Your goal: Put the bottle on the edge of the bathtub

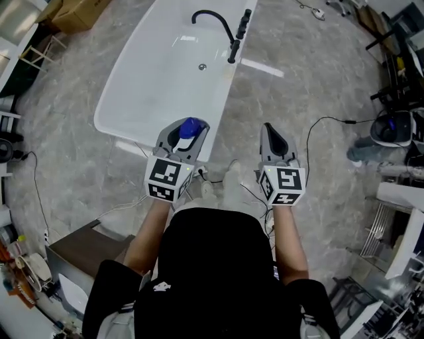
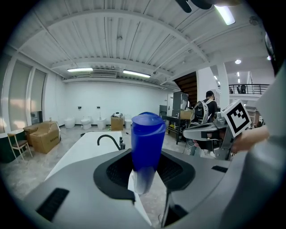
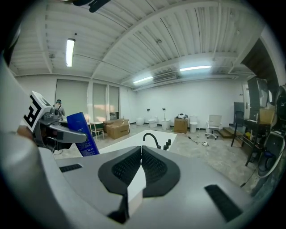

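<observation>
A blue bottle (image 2: pixel 146 144) with a whitish lower part stands upright between the pads of my left gripper (image 2: pixel 145 172), which is shut on it. In the head view the bottle (image 1: pixel 189 128) and the left gripper (image 1: pixel 183 140) hover over the near corner of the white bathtub (image 1: pixel 136 99). My right gripper (image 1: pixel 275 144) is to the right, over the floor beside the tub, its jaws shut with nothing between them (image 3: pixel 141 154). From the right gripper view the bottle (image 3: pixel 83 134) shows at the left, held in the other gripper.
A black curved faucet (image 1: pixel 218 26) with handles stands on the tub's far right rim. Cables (image 1: pixel 318 132) trail over the marble floor. Cardboard boxes (image 1: pixel 76 14) sit at the far left, racks and equipment (image 1: pixel 391 126) at the right. A low brown cabinet (image 1: pixel 79 255) stands near left.
</observation>
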Demonstrator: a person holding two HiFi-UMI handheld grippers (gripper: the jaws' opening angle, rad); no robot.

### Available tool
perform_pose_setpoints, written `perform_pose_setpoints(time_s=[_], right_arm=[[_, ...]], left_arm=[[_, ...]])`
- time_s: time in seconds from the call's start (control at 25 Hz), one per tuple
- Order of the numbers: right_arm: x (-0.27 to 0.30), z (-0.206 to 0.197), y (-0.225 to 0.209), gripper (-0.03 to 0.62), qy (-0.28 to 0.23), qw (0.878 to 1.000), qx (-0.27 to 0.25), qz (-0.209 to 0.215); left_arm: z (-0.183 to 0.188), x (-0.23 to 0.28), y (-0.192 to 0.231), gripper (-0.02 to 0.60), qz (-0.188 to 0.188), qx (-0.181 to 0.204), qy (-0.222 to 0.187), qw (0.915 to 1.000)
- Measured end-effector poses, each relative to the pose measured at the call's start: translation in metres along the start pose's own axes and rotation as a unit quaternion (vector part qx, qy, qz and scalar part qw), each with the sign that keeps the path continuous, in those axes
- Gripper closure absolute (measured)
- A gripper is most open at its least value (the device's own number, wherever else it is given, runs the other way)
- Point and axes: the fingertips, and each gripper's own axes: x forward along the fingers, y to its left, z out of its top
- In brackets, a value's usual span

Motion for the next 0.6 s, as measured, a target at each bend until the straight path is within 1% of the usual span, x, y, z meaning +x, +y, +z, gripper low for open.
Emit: perform_pose_setpoints(time_s=[0.32, 0.6], right_arm=[[0.062, -0.020, -0.034, 0.572, 0.038, 0.999, 0.003, 0.032], [0.105, -0.048, -0.062, 0.572, 0.083, 0.995, 0.007, 0.058]], left_arm=[[-0.015, 0.065, 0.018, 0.419, 0.016, -0.019, 0.022, 0.9994], [-0.042, 0.116, 0.033, 0.419, 0.032, -0.040, 0.054, 0.9972]])
